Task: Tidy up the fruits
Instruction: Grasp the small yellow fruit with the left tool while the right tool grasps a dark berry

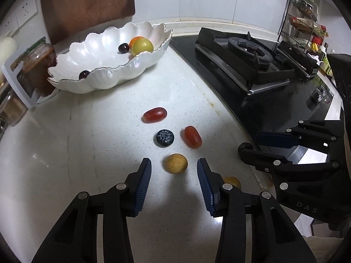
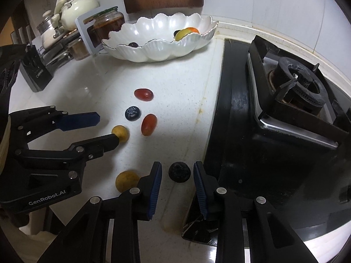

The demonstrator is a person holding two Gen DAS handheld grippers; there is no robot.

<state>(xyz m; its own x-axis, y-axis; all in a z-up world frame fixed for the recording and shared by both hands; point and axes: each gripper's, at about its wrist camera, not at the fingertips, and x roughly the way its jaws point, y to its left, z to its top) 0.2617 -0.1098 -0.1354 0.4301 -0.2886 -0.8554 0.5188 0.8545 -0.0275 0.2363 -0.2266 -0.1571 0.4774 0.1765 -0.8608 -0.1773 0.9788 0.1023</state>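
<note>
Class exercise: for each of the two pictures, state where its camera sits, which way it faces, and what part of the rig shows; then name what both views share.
Left wrist: on the left gripper, looking down at the countertop; jaws straddle a yellow fruit; right gripper at the right edge.
Right wrist: on the right gripper, looking down beside the stove; jaws straddle a dark berry; left gripper at left.
Shared: white bowl, red tomatoes, blueberry.

Pearly white scalloped bowl [image 1: 105, 65], speckled white counter [image 1: 65, 153], red grape tomatoes [image 1: 155, 115], blue-padded black tongs [image 1: 174, 171].
</note>
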